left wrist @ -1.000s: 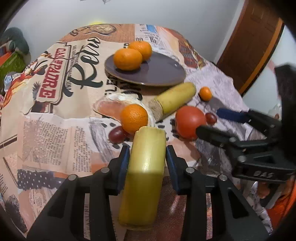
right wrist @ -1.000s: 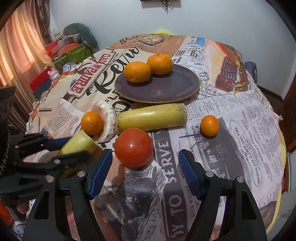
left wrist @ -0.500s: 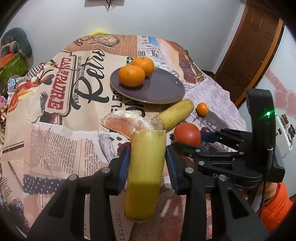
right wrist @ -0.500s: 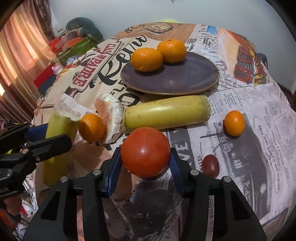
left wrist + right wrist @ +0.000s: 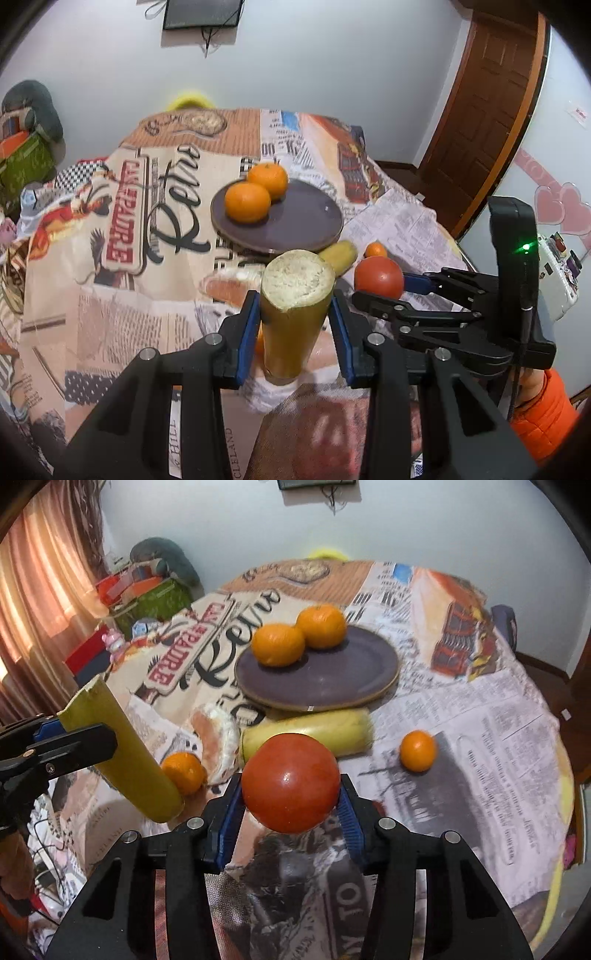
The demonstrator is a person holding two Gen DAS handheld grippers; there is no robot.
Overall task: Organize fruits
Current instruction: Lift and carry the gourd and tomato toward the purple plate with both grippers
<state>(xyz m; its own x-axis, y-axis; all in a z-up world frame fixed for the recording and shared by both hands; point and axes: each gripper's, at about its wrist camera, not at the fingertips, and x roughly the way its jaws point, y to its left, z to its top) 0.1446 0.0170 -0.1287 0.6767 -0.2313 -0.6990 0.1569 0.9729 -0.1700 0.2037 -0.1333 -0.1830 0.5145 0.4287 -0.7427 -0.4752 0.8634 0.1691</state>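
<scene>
Left gripper (image 5: pixel 293 325) clamped on yellow stalk piece (image 5: pixel 293 314), held off the tablecloth (image 5: pixel 122 295), cut end toward camera. Right gripper (image 5: pixel 290 805) just closed, pads now pressing the tomato (image 5: pixel 290 782) — lifted clear. Two oranges (image 5: pixel 279 644) on purple plate (image 5: pixel 332 686); second stalk piece (image 5: pixel 306 734) just in front of plate.
</scene>
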